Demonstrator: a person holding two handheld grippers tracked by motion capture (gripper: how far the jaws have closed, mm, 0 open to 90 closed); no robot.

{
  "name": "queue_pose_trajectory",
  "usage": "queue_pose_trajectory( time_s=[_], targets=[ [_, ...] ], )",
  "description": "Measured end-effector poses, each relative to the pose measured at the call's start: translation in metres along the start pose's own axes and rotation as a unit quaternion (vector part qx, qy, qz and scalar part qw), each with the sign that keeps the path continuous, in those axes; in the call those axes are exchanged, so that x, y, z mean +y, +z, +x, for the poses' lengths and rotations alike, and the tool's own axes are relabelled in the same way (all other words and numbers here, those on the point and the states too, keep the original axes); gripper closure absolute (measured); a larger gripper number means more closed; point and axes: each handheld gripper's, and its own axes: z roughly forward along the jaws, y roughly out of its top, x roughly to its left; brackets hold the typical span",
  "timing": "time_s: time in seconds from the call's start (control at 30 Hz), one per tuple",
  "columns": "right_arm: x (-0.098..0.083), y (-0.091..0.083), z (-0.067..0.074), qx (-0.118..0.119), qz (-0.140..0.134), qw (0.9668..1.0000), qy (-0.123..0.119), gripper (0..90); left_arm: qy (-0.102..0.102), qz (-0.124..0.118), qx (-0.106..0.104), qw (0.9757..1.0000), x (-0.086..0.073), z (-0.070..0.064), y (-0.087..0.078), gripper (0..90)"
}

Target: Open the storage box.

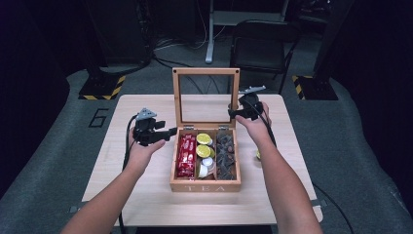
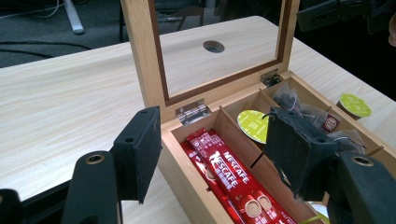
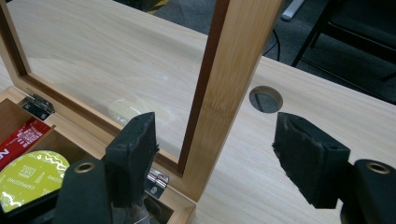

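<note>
Evidently lid work on the wooden tea box at mid-frame of the high view, its glass-paned lid standing upright at the back. Best done slowly: straddle the lid's right frame post squarely, close on the wood rather than the glass, then swing about the hinges without dragging the box across the surface; steady the box's left wall if it shifts.

Left of centre in the high view, left hand-held gripper level beside the box's upper left corner, jaws apart, gripping nothing; in its own view, the box's left wall and the red coffee sticks between the jaws, unpressed.

Right of centre, right hand-held gripper at the lid's right post, jaws spread wide with the post between them, neither pad clearly pressing. Nothing clamped yet. Stray green capsule on the surface at right.
</note>
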Motion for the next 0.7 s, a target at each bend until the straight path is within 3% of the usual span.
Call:
queue_pose_trajectory(
  time_s=[0.4,0.7],
  targets=[
    [0.0,0.008,-0.001,0.008,-0.002,1.0,0.005,29.6,-0.002,0.0,0.001,1.0,-0.002,0.001,-0.002,36.1],
    [0.001,0.014,0.005,0.022,-0.001,0.9998,0.005,29.5,-0.005,-0.001,0.003,1.0,-0.005,0.004,-0.004,36.1]
  ],
)
